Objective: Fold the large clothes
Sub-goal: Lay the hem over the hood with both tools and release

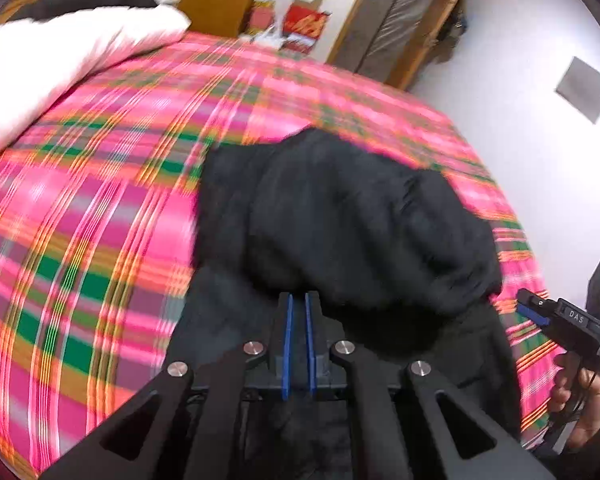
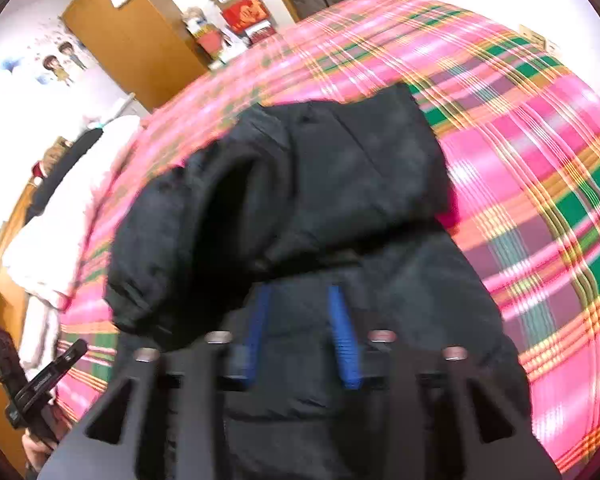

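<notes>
My left gripper (image 1: 299, 300) sits pinched together, right gripper (image 2: 300, 300) spread apart — black coat (image 1: 340, 216) bunched dead ahead, mid-frame, running away up the plaid bed (image 1: 100, 200).

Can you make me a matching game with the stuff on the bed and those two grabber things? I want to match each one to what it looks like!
Things:
1. jacket
2. bedspread
3. quilt
4. left gripper
5. right gripper

Descriptions:
A. white and puffy, at the edge of the bed
B. fingers spread apart
C. black, partly folded over itself
D. pink plaid with green and orange
E. fingers nearly together

Pairs: 1-C, 2-D, 3-A, 4-E, 5-B
</notes>
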